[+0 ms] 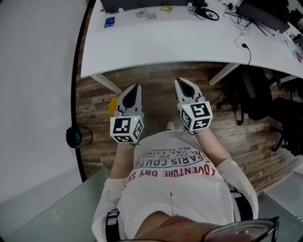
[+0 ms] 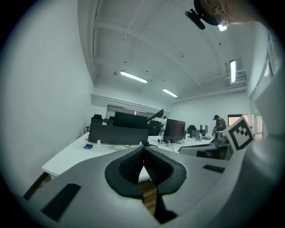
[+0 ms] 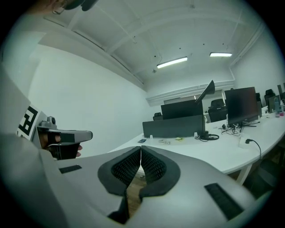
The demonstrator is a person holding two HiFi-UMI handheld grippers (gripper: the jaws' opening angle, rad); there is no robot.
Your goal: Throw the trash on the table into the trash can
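The white table spans the top of the head view. On its far side lie small paper scraps, a yellow scrap and a blue card. These appear in the right gripper view as scraps, a yellow scrap and a blue card. My left gripper and right gripper are side by side over the wooden floor, short of the table's near edge. Both are shut with nothing between the jaws. A yellow thing on the floor is partly hidden behind the left gripper.
White table legs slant down under the table edge. Cables and headphones lie at the table's back, behind dark monitors. A black office chair stands at the right, a white wall runs along the left.
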